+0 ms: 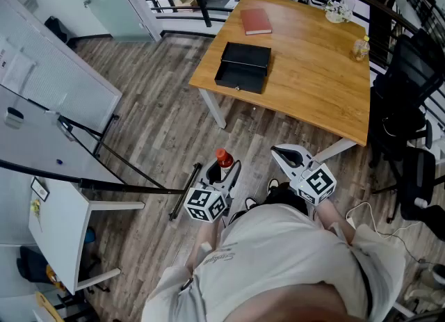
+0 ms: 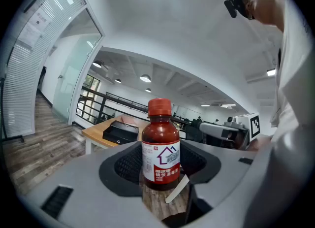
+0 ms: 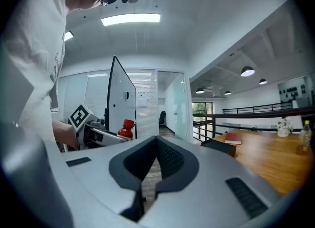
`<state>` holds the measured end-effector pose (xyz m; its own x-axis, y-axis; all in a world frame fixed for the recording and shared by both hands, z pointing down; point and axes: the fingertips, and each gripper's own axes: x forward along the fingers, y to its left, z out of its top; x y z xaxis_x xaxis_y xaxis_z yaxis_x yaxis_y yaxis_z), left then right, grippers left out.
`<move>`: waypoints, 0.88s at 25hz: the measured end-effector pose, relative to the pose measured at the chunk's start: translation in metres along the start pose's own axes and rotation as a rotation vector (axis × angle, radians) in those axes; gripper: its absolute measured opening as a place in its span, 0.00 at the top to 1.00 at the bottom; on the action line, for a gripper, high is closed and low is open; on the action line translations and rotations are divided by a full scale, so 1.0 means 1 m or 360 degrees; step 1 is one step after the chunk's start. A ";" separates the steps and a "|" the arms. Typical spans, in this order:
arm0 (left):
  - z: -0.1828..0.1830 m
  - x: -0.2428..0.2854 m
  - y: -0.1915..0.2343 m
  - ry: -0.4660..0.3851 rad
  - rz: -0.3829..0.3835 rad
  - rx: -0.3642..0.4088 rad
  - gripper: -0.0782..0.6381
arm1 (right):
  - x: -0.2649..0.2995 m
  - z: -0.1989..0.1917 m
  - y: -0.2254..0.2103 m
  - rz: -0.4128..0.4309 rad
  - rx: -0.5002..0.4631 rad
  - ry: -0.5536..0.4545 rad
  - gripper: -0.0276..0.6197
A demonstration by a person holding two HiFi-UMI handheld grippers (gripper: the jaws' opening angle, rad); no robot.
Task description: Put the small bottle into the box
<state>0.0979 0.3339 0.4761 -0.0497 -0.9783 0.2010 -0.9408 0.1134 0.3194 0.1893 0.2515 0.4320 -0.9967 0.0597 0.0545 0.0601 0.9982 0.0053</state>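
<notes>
left gripper (image 2: 161,149) jaws wide, clamping small bottle (image 2: 160,138) upright; right gripper (image 3: 157,146) jaws together, empty.

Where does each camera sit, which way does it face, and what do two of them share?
Head view: on the person's head, looking steeply down at floor, table, black box; shows white shirt, left gripper, right gripper.
Left gripper view: on left gripper, facing table past gripped small bottle; shows white shirt.
Right gripper view: on right gripper, level, facing whiteboard over closed empty jaws; shows white shirt.
Shared: all three show small bottle and black box.
</notes>
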 end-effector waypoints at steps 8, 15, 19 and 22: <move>0.004 0.004 -0.002 -0.0027 -0.0010 0.0002 0.58 | -0.007 -0.002 -0.009 -0.0033 -0.0009 0.0012 0.96; 0.010 0.004 0.003 -0.0047 -0.0020 0.0022 0.58 | 0.003 0.007 -0.012 -0.0052 -0.0008 -0.0041 0.96; 0.005 0.003 0.010 -0.0063 -0.0011 -0.0008 0.58 | 0.008 0.003 -0.004 -0.0007 -0.0052 0.0009 0.96; 0.001 0.008 0.016 -0.0049 0.0003 -0.0047 0.58 | 0.010 -0.008 -0.007 -0.0019 -0.0086 0.0081 0.96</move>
<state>0.0827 0.3280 0.4820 -0.0621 -0.9830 0.1730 -0.9305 0.1197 0.3461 0.1793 0.2450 0.4400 -0.9934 0.0462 0.1046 0.0527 0.9968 0.0597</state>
